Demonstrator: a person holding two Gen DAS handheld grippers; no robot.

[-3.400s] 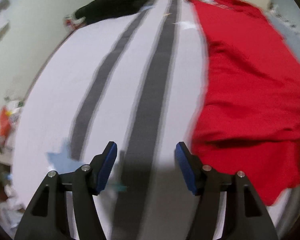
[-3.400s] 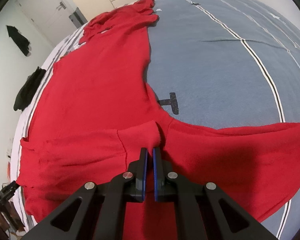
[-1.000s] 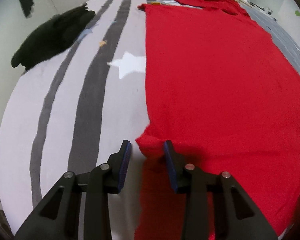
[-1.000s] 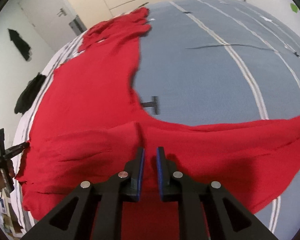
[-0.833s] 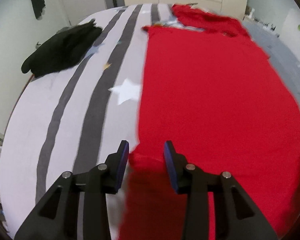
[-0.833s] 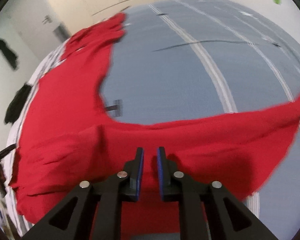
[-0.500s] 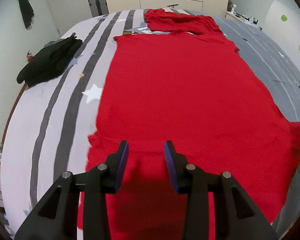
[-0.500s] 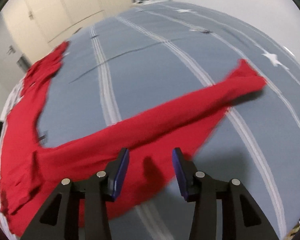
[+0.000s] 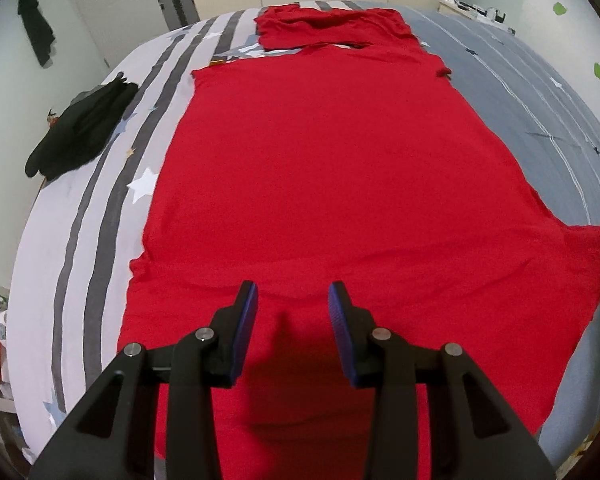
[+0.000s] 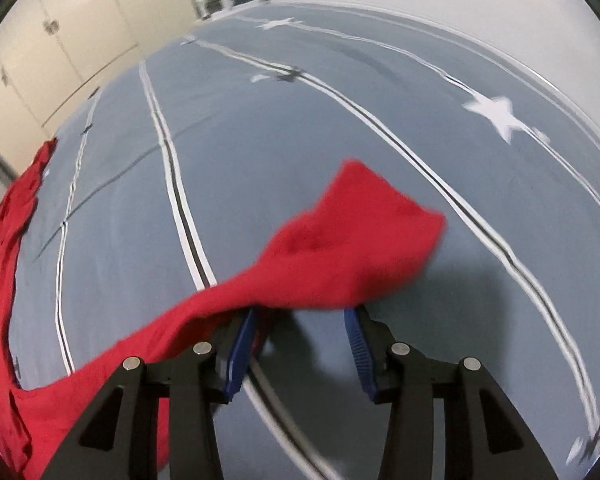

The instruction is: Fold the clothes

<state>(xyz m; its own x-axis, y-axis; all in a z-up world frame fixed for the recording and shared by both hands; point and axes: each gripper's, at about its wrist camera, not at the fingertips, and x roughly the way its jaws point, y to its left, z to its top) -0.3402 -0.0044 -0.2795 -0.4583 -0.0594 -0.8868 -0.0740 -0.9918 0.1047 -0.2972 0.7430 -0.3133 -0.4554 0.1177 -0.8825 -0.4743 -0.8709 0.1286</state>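
Note:
A large red garment [image 9: 324, 168] lies spread flat on the bed, its body running away from me in the left wrist view. My left gripper [image 9: 293, 300] is open and empty just above its near end. One red sleeve [image 10: 340, 248] stretches out to the right over the grey-blue cover. My right gripper [image 10: 300, 320] is open, its fingertips partly hidden under the sleeve's edge, and it holds nothing.
The bed cover [image 9: 80, 216] is white with grey stripes and stars on the left and grey-blue [image 10: 340, 120] on the right. A black garment [image 9: 80, 128] lies at the bed's left edge. Another red piece [image 9: 328, 24] lies at the far end. Wardrobe doors [image 10: 60, 32] stand beyond.
Both grippers have let go of the red garment and opened. The left one swung right over the garment's middle. The right one swung right toward the sleeve's end.

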